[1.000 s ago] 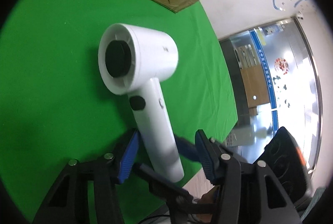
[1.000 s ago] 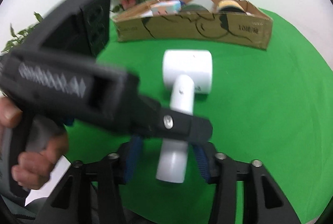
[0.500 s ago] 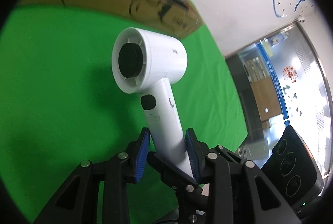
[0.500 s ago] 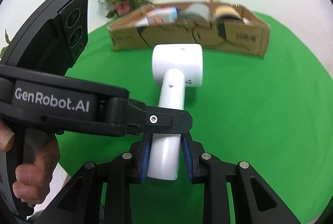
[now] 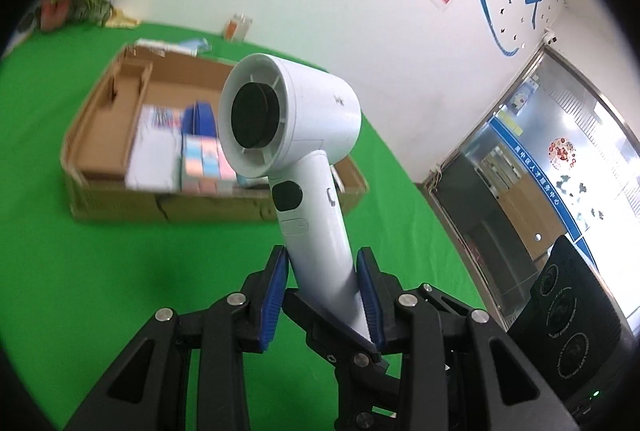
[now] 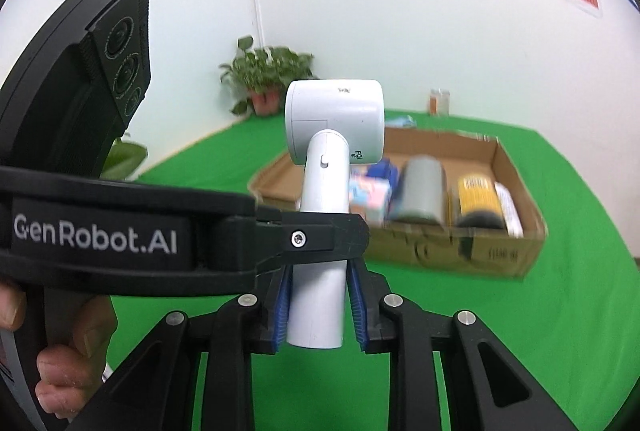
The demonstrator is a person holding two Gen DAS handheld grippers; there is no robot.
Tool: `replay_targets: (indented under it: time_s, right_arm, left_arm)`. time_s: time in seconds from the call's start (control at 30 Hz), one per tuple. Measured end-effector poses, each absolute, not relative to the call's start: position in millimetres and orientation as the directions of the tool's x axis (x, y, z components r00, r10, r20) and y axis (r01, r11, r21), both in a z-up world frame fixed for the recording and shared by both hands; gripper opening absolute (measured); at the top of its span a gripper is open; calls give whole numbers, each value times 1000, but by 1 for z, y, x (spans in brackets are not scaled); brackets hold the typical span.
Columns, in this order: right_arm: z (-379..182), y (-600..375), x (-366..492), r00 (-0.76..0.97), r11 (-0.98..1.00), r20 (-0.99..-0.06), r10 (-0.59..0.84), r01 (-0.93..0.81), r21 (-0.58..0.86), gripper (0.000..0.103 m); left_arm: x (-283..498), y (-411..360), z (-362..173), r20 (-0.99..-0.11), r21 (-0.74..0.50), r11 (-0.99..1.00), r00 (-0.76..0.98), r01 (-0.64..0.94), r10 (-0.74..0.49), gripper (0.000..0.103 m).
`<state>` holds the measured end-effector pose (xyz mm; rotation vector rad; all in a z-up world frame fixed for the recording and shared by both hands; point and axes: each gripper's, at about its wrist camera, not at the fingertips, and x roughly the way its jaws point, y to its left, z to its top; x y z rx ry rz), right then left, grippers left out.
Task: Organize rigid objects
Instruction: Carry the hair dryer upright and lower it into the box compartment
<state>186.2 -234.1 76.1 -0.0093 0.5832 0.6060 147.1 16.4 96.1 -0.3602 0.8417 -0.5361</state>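
- Left gripper [image 5: 322,295] and right gripper [image 6: 318,305] both pinch the white hair dryer [image 5: 296,151] by its handle.
- Cardboard box [image 6: 516,247] (partly filled) sits behind, on green cloth [image 5: 100,271].

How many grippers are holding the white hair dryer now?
2: the left gripper and the right gripper each clamp the handle of the hair dryer, lifted before the cardboard box.

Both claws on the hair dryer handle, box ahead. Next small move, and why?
Probably carry the hair dryer forward toward the cardboard box, aiming at its bare left part. Both the left claw and right claw clamp the handle, the dryer is off the green cloth, and the box's right side already holds items.
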Motion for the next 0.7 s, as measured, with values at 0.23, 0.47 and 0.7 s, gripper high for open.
replay_targets:
  time_s: [0.23,0.47,0.7]
  right_arm:
    - [104,-204,232,681,826,-496,539,-542,155,24]
    - [115,-164,285,645,817,-531,549,-547,180,24]
    - [94,-101,355,523,789,-615,589,-536,300,24]
  left_arm:
    - [181,32,122,-599,-467,825,574,317,-559,33]
    - [231,68,127,-617,-475,831,563,290,-549,34]
    - [295,111,101,-702,-472,858,501,205,-506,34]
